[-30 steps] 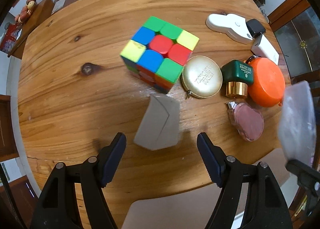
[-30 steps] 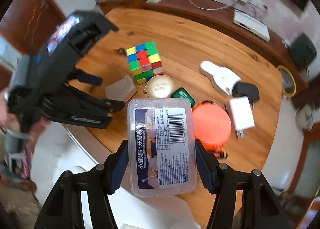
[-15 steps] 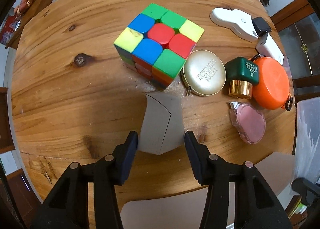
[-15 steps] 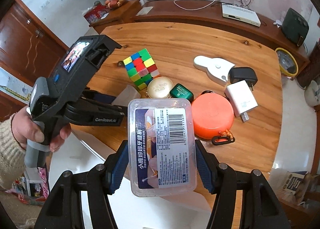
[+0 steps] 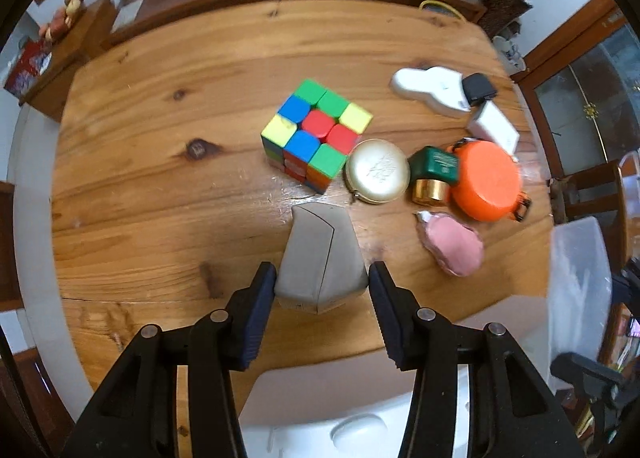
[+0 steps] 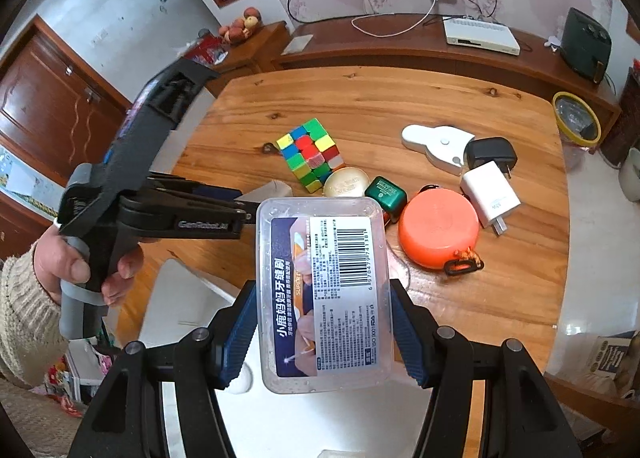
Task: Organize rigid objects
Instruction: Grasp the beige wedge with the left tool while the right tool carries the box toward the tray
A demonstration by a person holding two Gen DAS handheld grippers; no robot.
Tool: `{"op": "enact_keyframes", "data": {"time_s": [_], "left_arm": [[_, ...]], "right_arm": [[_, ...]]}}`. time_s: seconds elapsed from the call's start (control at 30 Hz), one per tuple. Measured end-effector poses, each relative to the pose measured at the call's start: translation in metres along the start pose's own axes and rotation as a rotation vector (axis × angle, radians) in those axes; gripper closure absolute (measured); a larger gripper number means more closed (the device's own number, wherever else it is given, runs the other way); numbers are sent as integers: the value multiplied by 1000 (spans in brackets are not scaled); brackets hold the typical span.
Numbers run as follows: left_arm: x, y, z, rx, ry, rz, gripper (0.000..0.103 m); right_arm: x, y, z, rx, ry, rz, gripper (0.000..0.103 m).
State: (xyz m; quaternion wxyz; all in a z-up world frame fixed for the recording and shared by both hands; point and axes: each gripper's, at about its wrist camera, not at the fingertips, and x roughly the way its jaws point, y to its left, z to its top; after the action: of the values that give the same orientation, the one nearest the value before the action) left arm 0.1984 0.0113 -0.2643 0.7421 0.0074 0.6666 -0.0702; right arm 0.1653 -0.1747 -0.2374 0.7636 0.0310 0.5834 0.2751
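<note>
The left gripper (image 5: pixel 322 290) points straight down at the wooden table (image 5: pixel 160 185) and is clamped on a small grey box (image 5: pixel 320 258), a pad pressing each of its side faces. The box's long axis runs straight out ahead of the fingers, and its far end reaches toward the coloured puzzle cube (image 5: pixel 316 137) and the round gold tin (image 5: pixel 378 171). The box looks held just clear of the tabletop, though the gap is hard to judge.

The right gripper (image 6: pixel 324 332) holds a clear plastic box with a barcode label (image 6: pixel 324 290) gripped across its short sides, above the near edge of the table. Its long axis also points away from the fingers.

Both hands are full, so the next move is a placement, not a pick. The row of things lies ahead and to the right of the left gripper: the green box with a gold cap (image 5: pixel 434 173), the orange round case (image 5: pixel 486 179) and the pink heart-shaped piece (image 5: pixel 452 250). The bare wood lies to its left. The left gripper is nearer the cube; the right one is nearer the orange case (image 6: pixel 438 230).
</note>
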Motion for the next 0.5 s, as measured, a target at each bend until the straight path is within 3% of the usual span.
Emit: {"op": "enact_keyframes", "data": {"time_s": [0.13, 0.33, 0.5], "left_arm": [[-33, -14, -5, 37, -46, -5, 52], [-91, -40, -39, 126, -132, -28, 52], [-120, -58, -72, 208, -177, -34, 52]], "right_arm": [[-19, 4, -11, 16, -34, 14, 40], [-55, 18, -35, 26, -99, 28, 40], [-76, 37, -62, 40, -97, -48, 40]]}}
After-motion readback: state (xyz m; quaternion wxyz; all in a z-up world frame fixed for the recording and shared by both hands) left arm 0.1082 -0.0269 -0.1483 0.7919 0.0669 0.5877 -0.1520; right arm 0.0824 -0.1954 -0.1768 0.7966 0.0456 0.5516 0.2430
